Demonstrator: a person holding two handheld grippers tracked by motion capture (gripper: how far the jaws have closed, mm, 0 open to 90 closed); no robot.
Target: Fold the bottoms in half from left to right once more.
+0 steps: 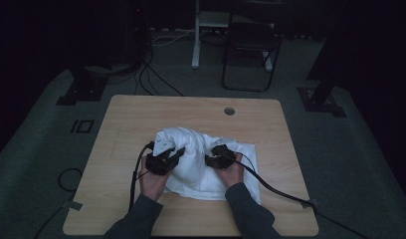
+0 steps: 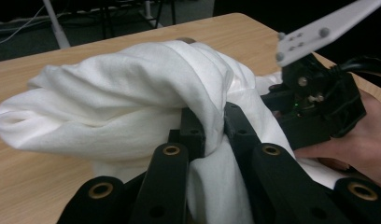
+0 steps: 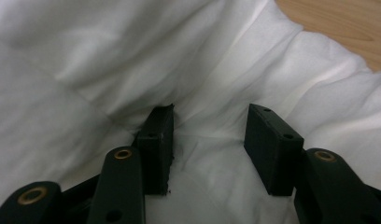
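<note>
In the high view, a crumpled white cloth (image 1: 201, 162) lies heaped near the middle of the light wooden counter (image 1: 126, 119), directly between the two grippers: the left gripper (image 1: 173, 154) meets it from its own right side, the right gripper (image 1: 211, 158) from its own left, each pushed into the folds. In the left gripper view, the left gripper (image 2: 213, 128) has its jaws drawn close together with a bunched ridge of the cloth (image 2: 123, 93) pinched between them; most of the fabric billows ahead of and to the left of the jaws, and the right gripper (image 2: 314, 100) sits just beyond the cloth on the right. In the right gripper view, the right gripper (image 3: 211, 135) stands about half open, its jaws resting on the cloth (image 3: 109, 60), which spreads beneath and ahead of them; fabric lies between the pads, but they do not pinch it.
</note>
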